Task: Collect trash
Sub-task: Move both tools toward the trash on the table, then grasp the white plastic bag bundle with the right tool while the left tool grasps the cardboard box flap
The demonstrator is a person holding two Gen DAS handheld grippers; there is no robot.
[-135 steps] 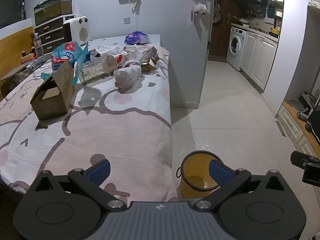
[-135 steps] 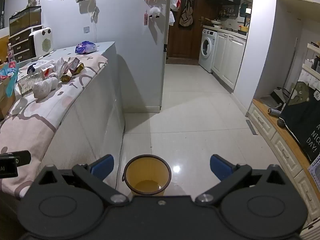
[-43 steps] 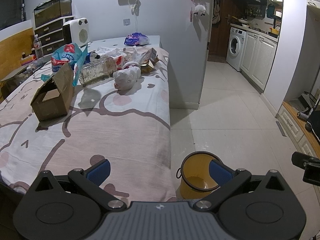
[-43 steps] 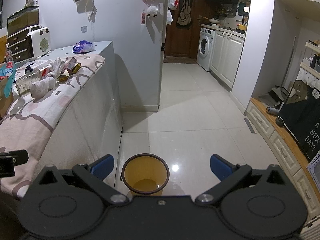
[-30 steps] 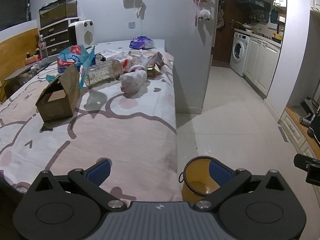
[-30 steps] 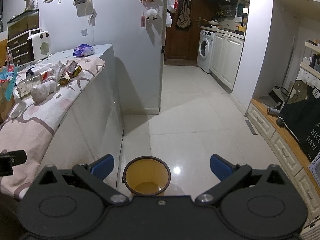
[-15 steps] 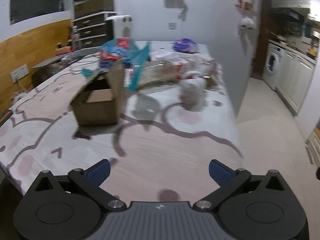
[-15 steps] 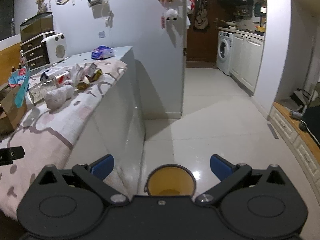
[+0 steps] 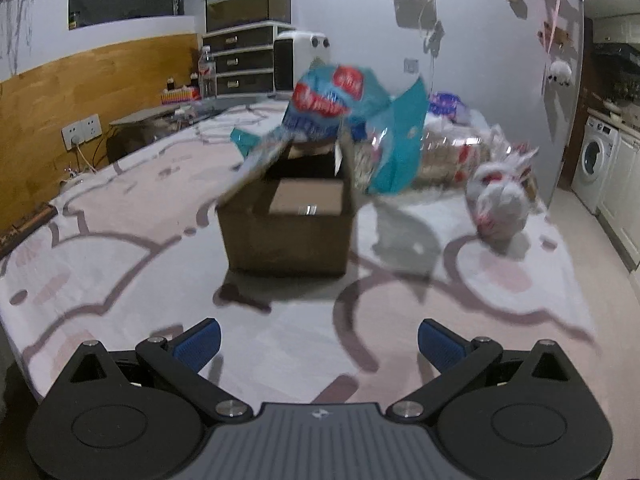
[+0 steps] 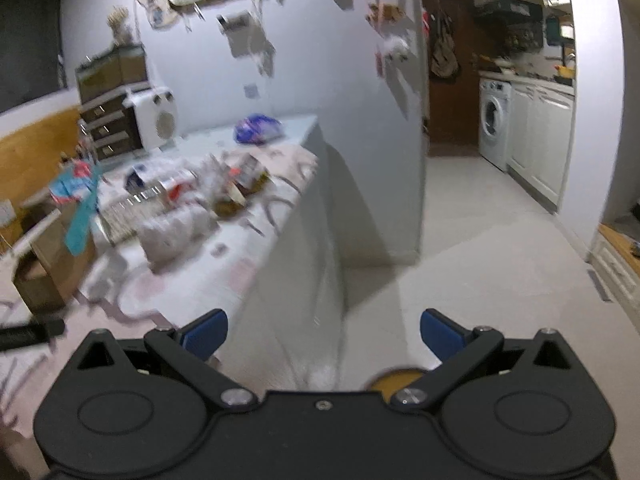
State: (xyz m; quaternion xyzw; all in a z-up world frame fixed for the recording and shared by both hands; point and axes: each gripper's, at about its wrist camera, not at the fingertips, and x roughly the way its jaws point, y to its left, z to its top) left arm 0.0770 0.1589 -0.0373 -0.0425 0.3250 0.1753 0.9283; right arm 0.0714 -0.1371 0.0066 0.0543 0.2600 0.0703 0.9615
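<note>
Facing the open cardboard box [image 9: 286, 226] on the desk [image 9: 132, 264], the left tool [image 9: 318, 342] is held released and empty — as is the right tool [image 10: 323, 334]. Trash is piled beyond; the blue snack bag [image 9: 352, 120] could be snagged, since it overhangs the box.
</note>
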